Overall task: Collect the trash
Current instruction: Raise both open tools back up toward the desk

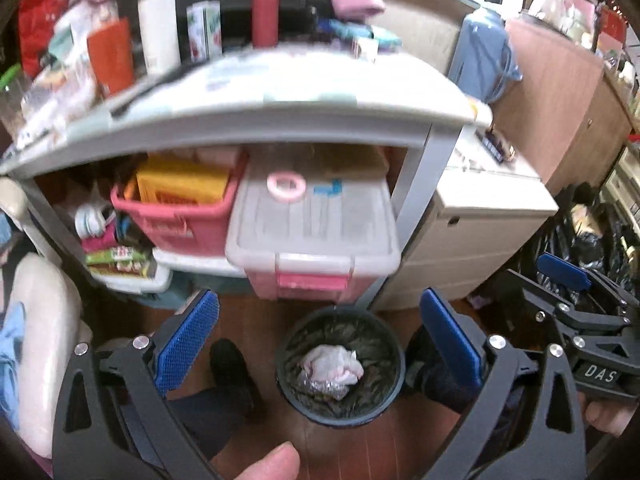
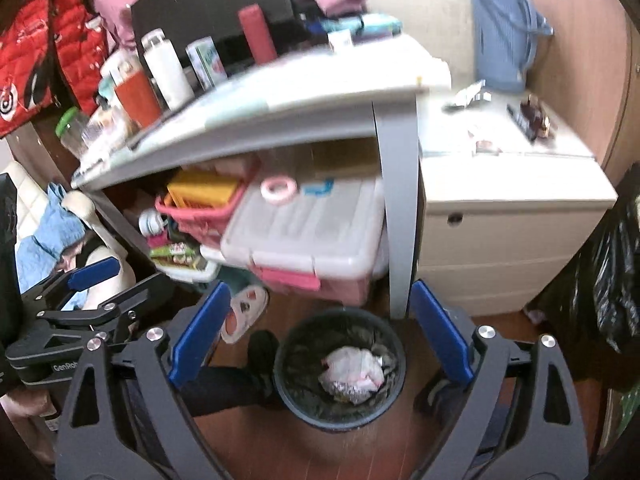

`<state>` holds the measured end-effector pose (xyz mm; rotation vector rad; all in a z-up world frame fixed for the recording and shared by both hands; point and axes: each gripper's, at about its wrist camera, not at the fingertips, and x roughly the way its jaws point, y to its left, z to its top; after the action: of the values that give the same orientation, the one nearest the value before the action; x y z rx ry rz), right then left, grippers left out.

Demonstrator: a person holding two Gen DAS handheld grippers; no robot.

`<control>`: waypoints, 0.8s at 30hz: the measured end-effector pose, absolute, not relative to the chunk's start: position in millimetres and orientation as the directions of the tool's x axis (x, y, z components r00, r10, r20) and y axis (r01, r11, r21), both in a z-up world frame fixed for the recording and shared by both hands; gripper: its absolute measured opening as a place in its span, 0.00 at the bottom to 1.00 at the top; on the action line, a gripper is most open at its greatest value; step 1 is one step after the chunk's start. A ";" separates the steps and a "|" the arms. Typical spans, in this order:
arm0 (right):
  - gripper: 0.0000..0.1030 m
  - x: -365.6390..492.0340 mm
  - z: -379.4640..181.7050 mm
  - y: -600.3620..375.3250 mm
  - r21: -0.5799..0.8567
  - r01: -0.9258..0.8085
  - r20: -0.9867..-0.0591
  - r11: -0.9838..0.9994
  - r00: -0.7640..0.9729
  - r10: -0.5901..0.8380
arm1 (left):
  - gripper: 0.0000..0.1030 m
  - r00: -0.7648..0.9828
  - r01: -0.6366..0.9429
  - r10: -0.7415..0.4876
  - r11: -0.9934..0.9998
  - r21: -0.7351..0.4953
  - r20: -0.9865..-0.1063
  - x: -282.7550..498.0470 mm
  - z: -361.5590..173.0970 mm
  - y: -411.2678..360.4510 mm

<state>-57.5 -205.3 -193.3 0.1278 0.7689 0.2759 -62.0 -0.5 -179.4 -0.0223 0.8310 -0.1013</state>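
Hovering above the wooden floor, both released: left hand-held gripper (image 1: 318, 354) and right hand-held gripper (image 2: 318, 336), blue pads spread wide with nothing between them, each framing the dark round trash bin (image 1: 288, 390) below. Sitting inside the bin, on its crinkled dark liner: a crumpled white and pink wad of trash (image 1: 334, 368), touching neither gripper. Standing on the floor just in front of the table's right leg (image 2: 398, 216), near the table's right front corner: the bin, with a dark shoe (image 1: 230, 364) beside it on the left. Tucked under the table (image 1: 256, 118): a clear storage box with pink latch (image 1: 316, 236) and a pink basket (image 1: 180, 210). Lining the table's back edge: a white bottle (image 1: 158, 24) and a red cylinder (image 1: 265, 14). Blurring over much of the tabletop
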 end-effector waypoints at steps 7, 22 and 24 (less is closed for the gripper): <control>0.92 -66.9 -135.9 -210.6 0.195 -0.206 -0.593 0.959 0.754 0.283 | 0.95 0.738 0.096 -0.090 0.995 -0.027 -0.669 -74.0 -122.7 -1.4; 0.93 -41.8 -66.3 -213.1 0.170 -0.218 -0.510 0.961 0.815 0.275 | 0.95 0.800 0.115 -0.096 0.993 -0.005 -0.593 -54.6 -50.6 -8.2; 0.93 -33.6 -62.2 -213.8 0.168 -0.221 -0.508 0.961 0.816 0.277 | 0.95 0.802 0.116 -0.094 0.993 0.000 -0.590 -49.5 -48.0 -9.0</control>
<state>-33.6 -213.8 -62.2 0.1032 0.5565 0.2659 -49.5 -9.0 -48.0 0.0363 0.6298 -0.1123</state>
